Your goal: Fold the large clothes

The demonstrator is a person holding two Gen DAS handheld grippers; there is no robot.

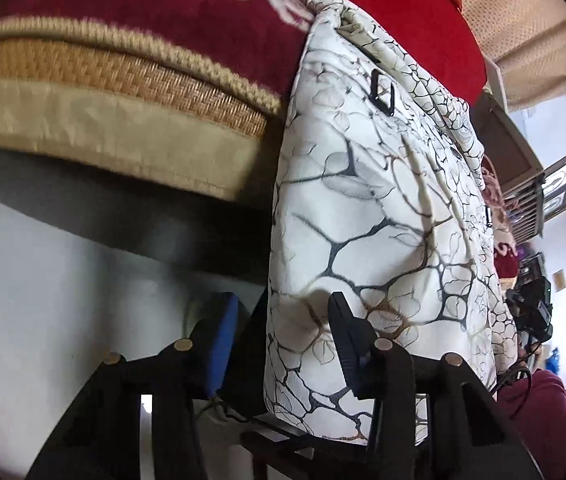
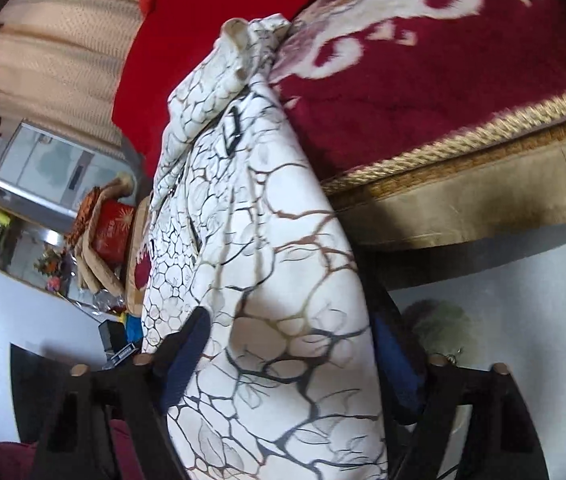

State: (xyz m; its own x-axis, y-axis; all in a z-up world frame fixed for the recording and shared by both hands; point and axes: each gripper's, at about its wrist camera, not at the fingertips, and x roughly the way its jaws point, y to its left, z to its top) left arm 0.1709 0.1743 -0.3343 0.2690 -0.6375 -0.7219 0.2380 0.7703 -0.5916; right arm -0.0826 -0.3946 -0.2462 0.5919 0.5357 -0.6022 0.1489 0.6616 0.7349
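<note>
A white garment with a black and brown web print and a black buckle hangs over the bed's edge toward the floor. My left gripper straddles its lower left edge. The black right finger dents the cloth, while the blue left pad stands clear of it. In the right wrist view the same garment bulges through my right gripper. Those jaws stand wide. The left finger touches the cloth, and the right finger is partly hidden behind it.
The bed carries a maroon patterned blanket over a woven mat and a beige mattress side. Pale floor lies below. Curtains, a cabinet and clutter line the far side. A maroon sleeve is close by.
</note>
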